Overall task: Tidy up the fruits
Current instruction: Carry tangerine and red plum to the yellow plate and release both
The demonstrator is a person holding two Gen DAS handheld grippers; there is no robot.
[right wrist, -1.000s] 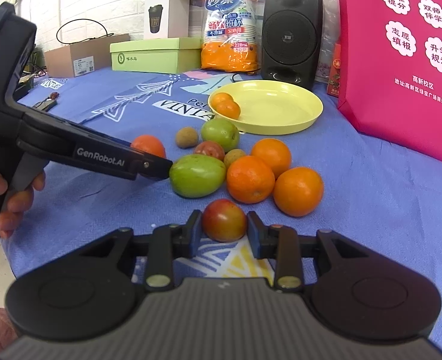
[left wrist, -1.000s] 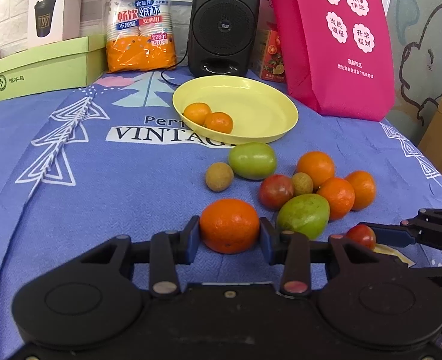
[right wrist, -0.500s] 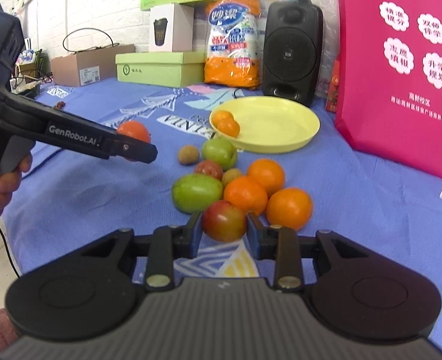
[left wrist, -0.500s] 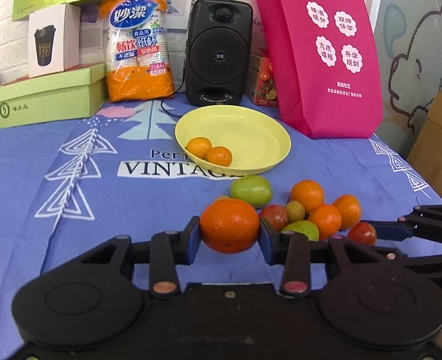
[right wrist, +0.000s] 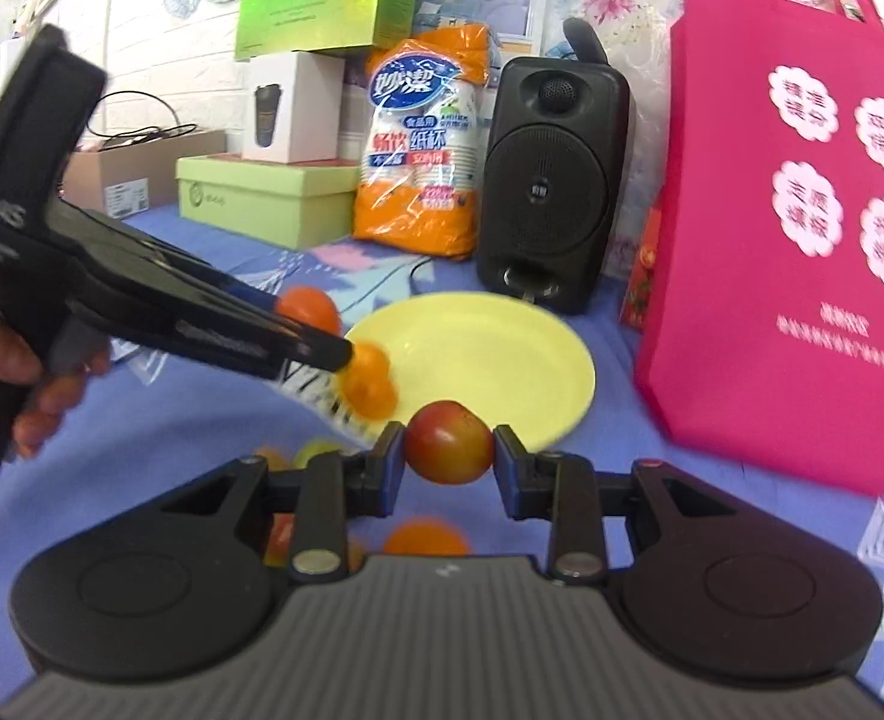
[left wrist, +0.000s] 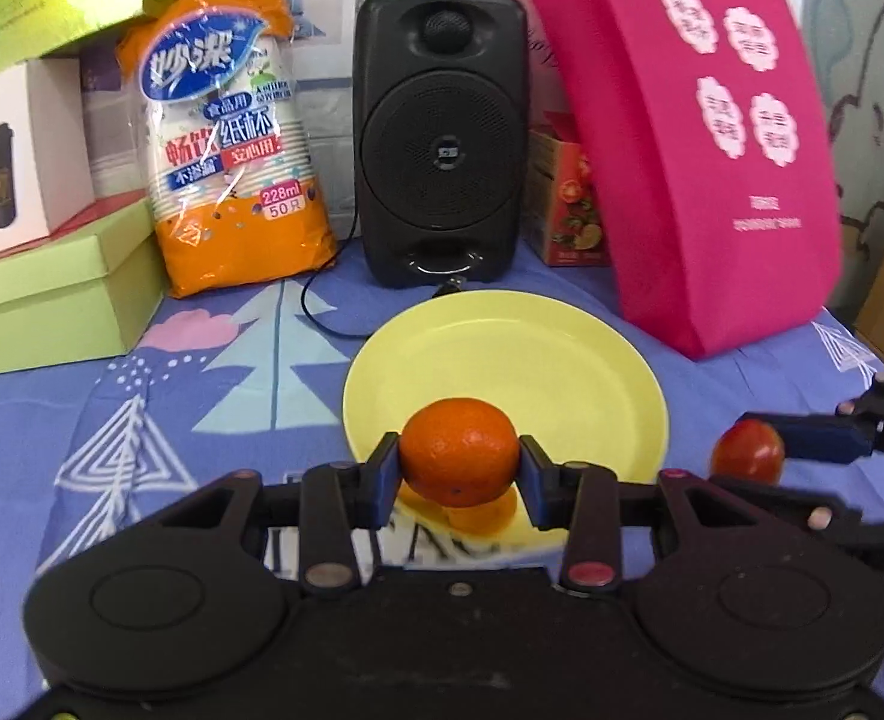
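Observation:
My left gripper (left wrist: 458, 471) is shut on an orange (left wrist: 458, 451) and holds it in the air over the near rim of the yellow plate (left wrist: 538, 366). My right gripper (right wrist: 449, 459) is shut on a red-green tomato-like fruit (right wrist: 449, 441), held above the cloth at the plate's (right wrist: 502, 360) near right edge. In the left wrist view that fruit (left wrist: 746, 459) shows at the right. In the right wrist view the left gripper's held orange (right wrist: 309, 309) shows behind its finger, and two small oranges (right wrist: 369, 387) lie on the plate. Other fruits (right wrist: 423, 537) are mostly hidden below my right gripper.
Behind the plate stand a black speaker (left wrist: 438, 162) with a cable, a bag of paper cups (left wrist: 234, 138), a pink bag (left wrist: 706, 150), and green boxes (left wrist: 51, 294). The blue patterned cloth (left wrist: 201, 396) covers the table.
Both grippers have lifted their fruits off the cloth and carried them forward to the plate. The fruit pile has dropped below both views.

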